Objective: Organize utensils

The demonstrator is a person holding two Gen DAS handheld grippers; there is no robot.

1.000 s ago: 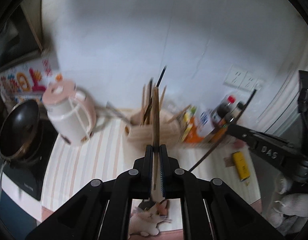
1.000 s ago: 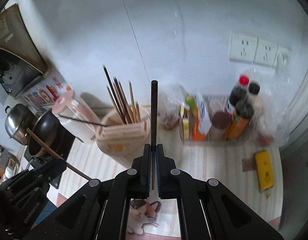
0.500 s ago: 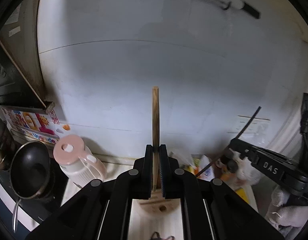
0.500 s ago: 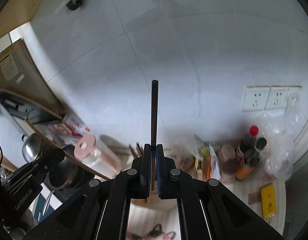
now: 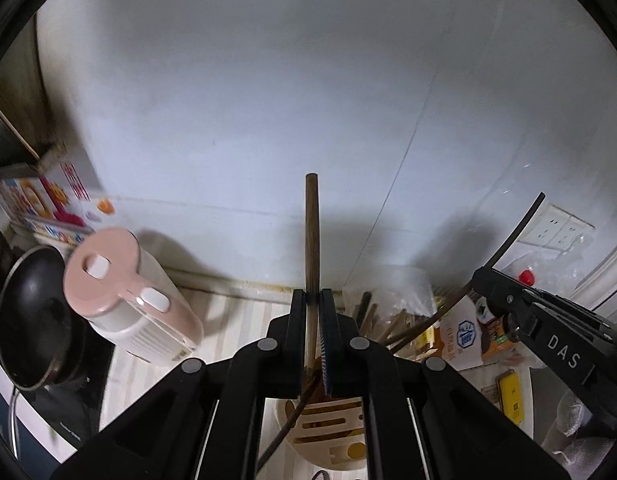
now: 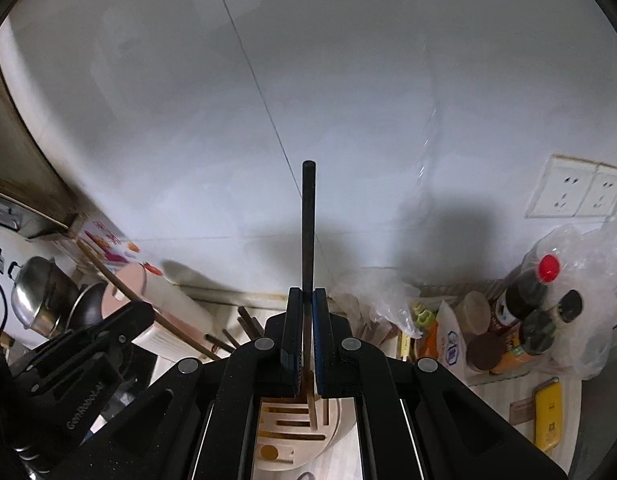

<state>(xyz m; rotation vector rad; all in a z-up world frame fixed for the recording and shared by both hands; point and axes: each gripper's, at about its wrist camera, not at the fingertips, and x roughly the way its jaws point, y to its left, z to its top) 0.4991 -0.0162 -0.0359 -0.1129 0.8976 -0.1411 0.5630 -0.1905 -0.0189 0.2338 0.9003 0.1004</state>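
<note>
My left gripper point(image 5: 313, 300) is shut on a brown wooden chopstick point(image 5: 311, 236) that stands upright between the jaws. Its lower end reaches down toward the beige slotted utensil holder point(image 5: 332, 436) right below. My right gripper point(image 6: 303, 298) is shut on a black chopstick point(image 6: 308, 224), also upright, its lower end over the same holder point(image 6: 304, 428). Several chopsticks point(image 5: 372, 320) stand in the holder behind the fingers. The right gripper shows at the right of the left wrist view point(image 5: 556, 344), the left gripper at the left of the right wrist view point(image 6: 80, 368).
A pink-lidded white kettle point(image 5: 124, 296) stands left of the holder, with a black pan point(image 5: 28, 316) on the stove beyond it. Bottles and packets point(image 6: 520, 320) crowd the right by the wall sockets point(image 6: 580, 192). A yellow object point(image 6: 548, 412) lies on the striped counter.
Both grippers have tilted back down from the wall toward the counter and come closer over the holder. Each still holds its chopstick.
</note>
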